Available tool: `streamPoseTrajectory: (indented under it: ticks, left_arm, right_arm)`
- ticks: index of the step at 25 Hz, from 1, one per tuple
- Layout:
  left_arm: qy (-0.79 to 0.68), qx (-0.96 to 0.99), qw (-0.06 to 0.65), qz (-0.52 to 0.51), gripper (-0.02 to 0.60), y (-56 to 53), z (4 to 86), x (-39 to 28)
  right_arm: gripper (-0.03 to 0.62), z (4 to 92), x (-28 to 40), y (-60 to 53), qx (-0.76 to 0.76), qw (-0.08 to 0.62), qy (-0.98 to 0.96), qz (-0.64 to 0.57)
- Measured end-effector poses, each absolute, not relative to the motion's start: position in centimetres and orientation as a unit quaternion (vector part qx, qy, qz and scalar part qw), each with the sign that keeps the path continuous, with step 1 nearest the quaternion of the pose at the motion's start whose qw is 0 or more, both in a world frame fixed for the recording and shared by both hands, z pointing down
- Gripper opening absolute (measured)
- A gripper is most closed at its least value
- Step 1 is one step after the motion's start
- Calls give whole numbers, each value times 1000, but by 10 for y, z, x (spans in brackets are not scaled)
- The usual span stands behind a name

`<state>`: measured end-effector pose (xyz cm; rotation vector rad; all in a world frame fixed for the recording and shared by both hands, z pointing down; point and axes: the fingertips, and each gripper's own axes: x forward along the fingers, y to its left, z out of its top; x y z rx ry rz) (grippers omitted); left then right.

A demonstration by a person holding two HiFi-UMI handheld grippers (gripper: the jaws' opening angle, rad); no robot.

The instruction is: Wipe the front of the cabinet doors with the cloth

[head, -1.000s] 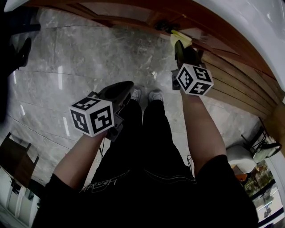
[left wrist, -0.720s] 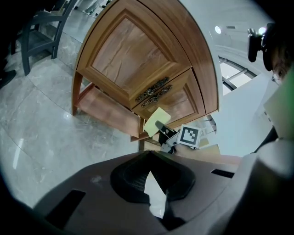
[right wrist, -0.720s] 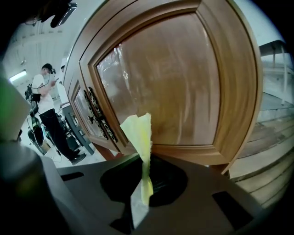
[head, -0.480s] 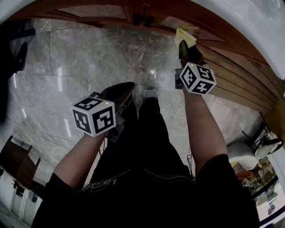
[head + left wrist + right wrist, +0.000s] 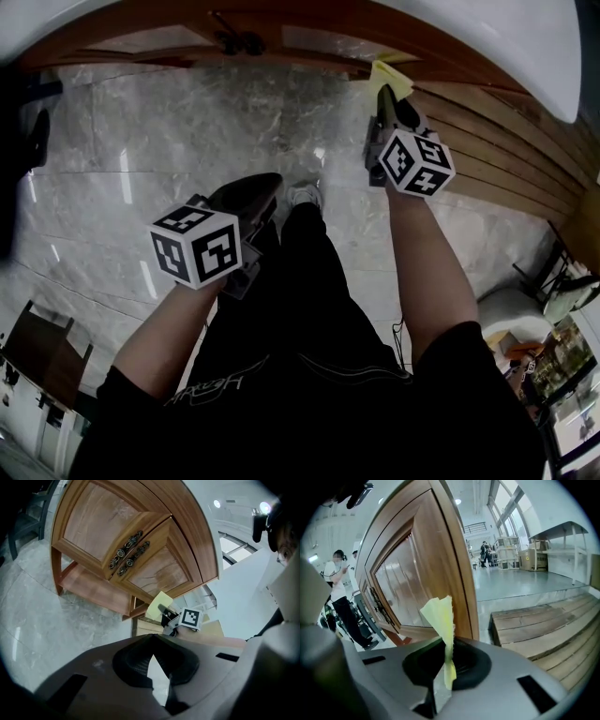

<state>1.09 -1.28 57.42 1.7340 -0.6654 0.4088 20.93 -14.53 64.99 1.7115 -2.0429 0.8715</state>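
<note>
The wooden cabinet (image 5: 309, 42) runs along the top of the head view, its two doors meeting at dark ornate handles (image 5: 239, 41). The left gripper view shows both door fronts (image 5: 101, 520) and the handles (image 5: 129, 552). My right gripper (image 5: 384, 101) is shut on a yellow cloth (image 5: 389, 77), held up by the cabinet's lower right corner. In the right gripper view the cloth (image 5: 442, 616) sticks up from the right gripper (image 5: 446, 651) beside the door's edge (image 5: 454, 573); contact cannot be told. My left gripper (image 5: 246, 194) hangs low over the floor, shut and empty (image 5: 152, 639).
A grey marble floor (image 5: 187, 122) lies below. A slatted wooden platform (image 5: 506, 155) runs along the right, also in the right gripper view (image 5: 543, 620). The person's legs and shoe (image 5: 305, 195) stand between the grippers. Dark furniture (image 5: 33, 131) sits left; people (image 5: 337, 573) stand far back.
The right gripper with the cloth has shifted slightly up and toward the cabinet's right end; the cabinet handles have slid left in view. The left gripper has stayed put.
</note>
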Motion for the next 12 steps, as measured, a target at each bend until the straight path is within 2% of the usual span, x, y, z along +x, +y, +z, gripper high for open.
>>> streamPoseTrajectory:
  ticks: [7,12]
  left_arm:
    - [-281,748,574,182,6,-6,564,35]
    - [-297,760,556,161,6,-13,531,47]
  right_arm:
    - [41,643,240,-129,608,165,-710,314]
    - [41,604,238,-108,576,152,-733,327]
